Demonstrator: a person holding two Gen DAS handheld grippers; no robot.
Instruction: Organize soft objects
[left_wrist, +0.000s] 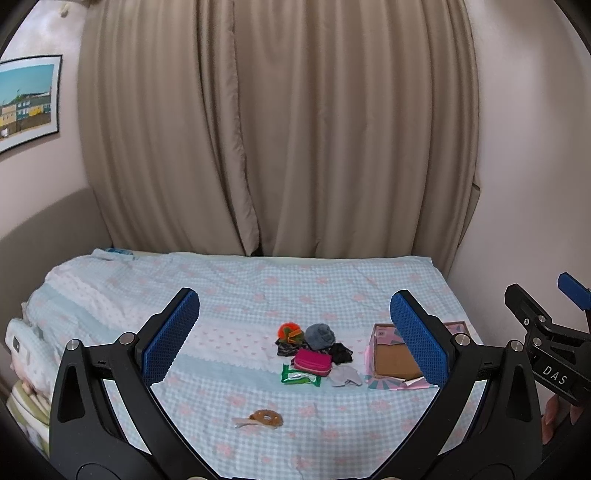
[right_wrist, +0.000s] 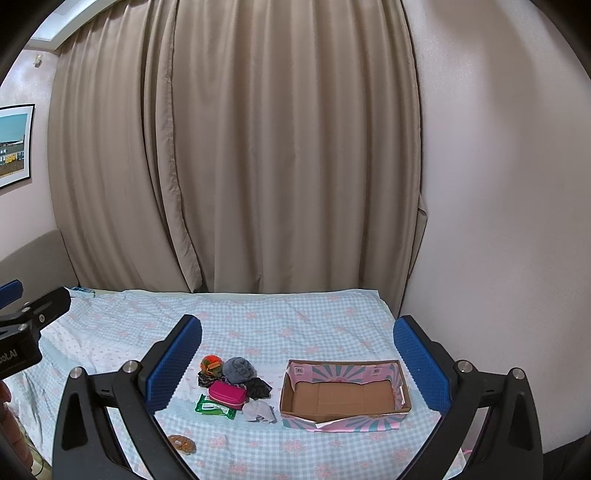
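A small pile of soft things lies mid-bed: an orange and green pompom (left_wrist: 289, 329) (right_wrist: 210, 363), a grey fluffy ball (left_wrist: 320, 335) (right_wrist: 239, 370), a magenta pouch (left_wrist: 312, 362) (right_wrist: 227, 396), a green wipes pack (left_wrist: 300, 379) (right_wrist: 215, 407), black fabric (left_wrist: 340, 352) (right_wrist: 258, 387) and a pale grey cloth (left_wrist: 345, 376) (right_wrist: 259, 411). An empty cardboard box (left_wrist: 394, 360) (right_wrist: 343, 395) with pink and teal sides sits to their right. A brown ring-shaped piece (left_wrist: 265, 418) (right_wrist: 181, 442) lies nearer. My left gripper (left_wrist: 294, 336) and right gripper (right_wrist: 297, 365) hover open above the bed, holding nothing.
The bed (left_wrist: 240, 295) (right_wrist: 314, 321) has a blue checked cover with pink flowers. Beige curtains (left_wrist: 277, 129) hang behind it, a wall (right_wrist: 498, 184) closes the right side, and a framed picture (left_wrist: 26, 99) hangs at left. Bedding is bunched at the left edge (left_wrist: 29, 354).
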